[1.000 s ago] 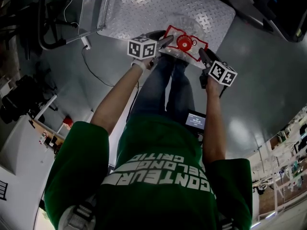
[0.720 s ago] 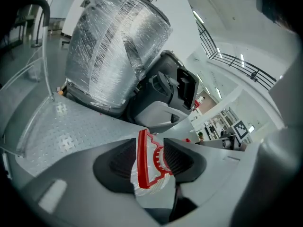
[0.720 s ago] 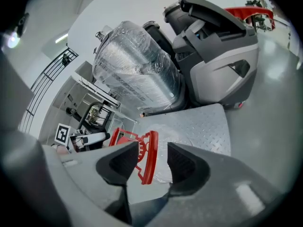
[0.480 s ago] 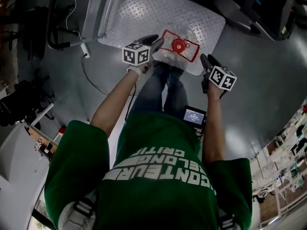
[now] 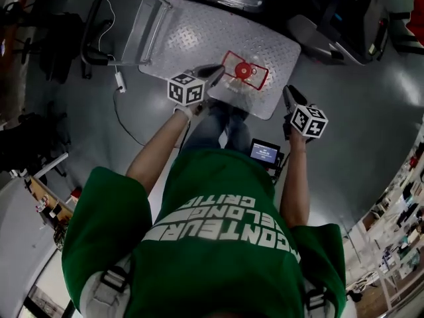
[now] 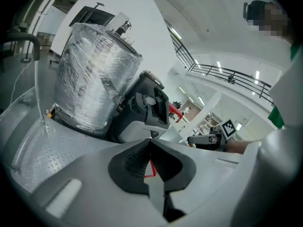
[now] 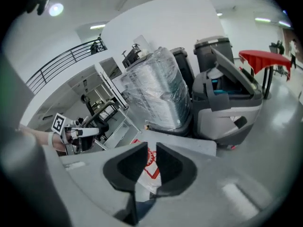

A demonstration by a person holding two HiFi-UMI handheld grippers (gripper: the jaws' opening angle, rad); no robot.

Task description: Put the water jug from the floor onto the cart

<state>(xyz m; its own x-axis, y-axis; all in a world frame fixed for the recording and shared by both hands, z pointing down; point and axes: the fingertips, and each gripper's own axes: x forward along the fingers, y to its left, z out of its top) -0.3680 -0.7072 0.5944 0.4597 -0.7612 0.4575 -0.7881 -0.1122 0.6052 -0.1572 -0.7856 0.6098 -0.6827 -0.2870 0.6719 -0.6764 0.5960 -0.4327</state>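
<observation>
Nearest you, your left gripper [image 5: 216, 69] has just brought its jaws fully together on nothing. Your right gripper [image 5: 289, 93] has been closing too, leaving a narrow gap with nothing in it. Just beyond them, the clear plastic water jug with the red cap and red handle frame [image 5: 244, 71] sits at the near edge of the grey diamond-plate cart [image 5: 192, 32]. It looks placed, so draw both grippers clear without brushing it, because it stands close to that edge.
</observation>
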